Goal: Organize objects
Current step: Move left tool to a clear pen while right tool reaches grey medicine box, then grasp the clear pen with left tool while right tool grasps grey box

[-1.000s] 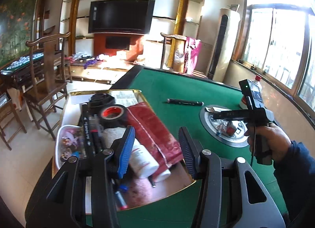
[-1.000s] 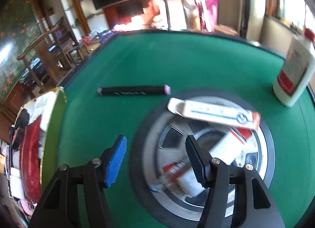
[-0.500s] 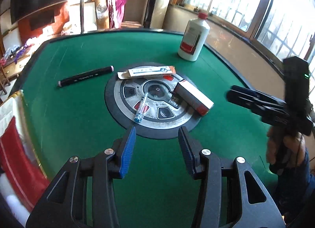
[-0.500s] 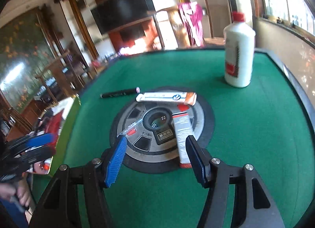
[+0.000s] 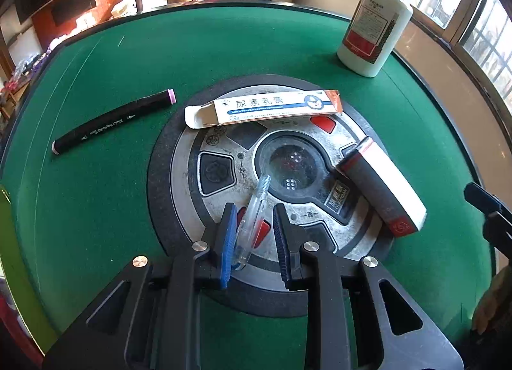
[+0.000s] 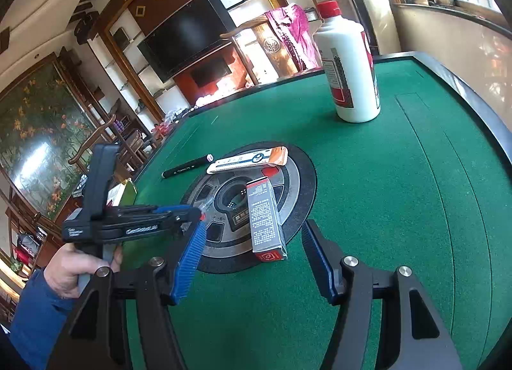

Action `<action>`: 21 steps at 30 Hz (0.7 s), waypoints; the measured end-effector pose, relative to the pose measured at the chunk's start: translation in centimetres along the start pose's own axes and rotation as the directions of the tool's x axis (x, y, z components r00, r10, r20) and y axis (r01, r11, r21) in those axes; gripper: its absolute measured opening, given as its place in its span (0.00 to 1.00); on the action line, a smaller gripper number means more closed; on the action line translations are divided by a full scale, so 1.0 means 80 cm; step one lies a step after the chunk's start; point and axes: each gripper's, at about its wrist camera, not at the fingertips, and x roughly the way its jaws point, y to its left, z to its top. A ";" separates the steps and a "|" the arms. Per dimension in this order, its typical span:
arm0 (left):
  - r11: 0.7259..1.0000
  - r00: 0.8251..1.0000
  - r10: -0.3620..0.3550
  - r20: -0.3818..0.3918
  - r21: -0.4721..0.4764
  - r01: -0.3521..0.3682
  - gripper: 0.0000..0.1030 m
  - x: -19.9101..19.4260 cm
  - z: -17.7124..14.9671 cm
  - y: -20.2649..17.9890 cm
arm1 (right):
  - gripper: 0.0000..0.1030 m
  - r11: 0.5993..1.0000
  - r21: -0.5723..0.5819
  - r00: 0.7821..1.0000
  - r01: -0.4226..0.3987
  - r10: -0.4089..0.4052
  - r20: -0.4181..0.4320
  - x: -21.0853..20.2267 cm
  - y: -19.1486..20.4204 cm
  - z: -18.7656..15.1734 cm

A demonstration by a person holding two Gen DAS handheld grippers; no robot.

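Left gripper (image 5: 254, 235) swung from tray to lower-centre clear tube (image 5: 252, 216), closing around it; centre pads first; right gripper (image 6: 252, 261) released

My left gripper (image 5: 252, 235) is a black frame with triangular cut-outs and round silver screws at the joints; its fingers (image 5: 228, 242) carry ribbed blue pads. My right gripper (image 6: 251, 258) is built the same: black arms, silver screw heads, blue ribbed pads. From the right camera I see my left hand (image 6: 75, 266) on a grey grip, a blue sleeve (image 6: 35, 312) behind it, and white lettering along the black body.
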 end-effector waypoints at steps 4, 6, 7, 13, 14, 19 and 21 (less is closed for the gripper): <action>1.000 1.000 0.025 0.011 0.006 -0.025 0.13 0.001 -0.001 0.002 | 0.61 1.000 -0.009 1.000 0.016 -0.016 0.008 0.000 0.000 -0.002; 0.999 0.998 0.053 0.019 0.009 -0.053 0.09 -0.001 -0.010 -0.001 | 0.61 0.999 -0.021 1.000 0.027 -0.027 -0.003 0.005 0.002 -0.004; 0.998 0.998 0.055 0.023 0.009 -0.055 0.09 -0.003 -0.017 -0.001 | 0.61 0.999 -0.027 0.999 0.033 -0.034 -0.009 0.008 0.002 -0.006; 0.998 0.997 0.065 0.051 -0.008 -0.064 0.09 -0.035 -0.082 -0.002 | 0.59 0.987 -0.121 0.991 0.106 -0.115 -0.072 0.038 0.010 -0.009; 0.998 0.997 0.060 0.053 -0.009 -0.059 0.09 -0.040 -0.094 -0.002 | 0.56 0.982 -0.145 0.988 0.122 -0.134 -0.081 0.046 0.013 -0.007; 0.998 0.993 0.057 0.102 -0.035 -0.053 0.09 -0.056 -0.128 0.001 | 0.56 0.944 -0.271 0.963 0.186 -0.230 -0.140 0.099 0.031 -0.001; 0.998 0.991 0.059 0.122 -0.028 -0.056 0.09 -0.056 -0.130 -0.001 | 0.56 0.933 -0.292 0.952 0.209 -0.263 -0.158 0.118 0.034 -0.002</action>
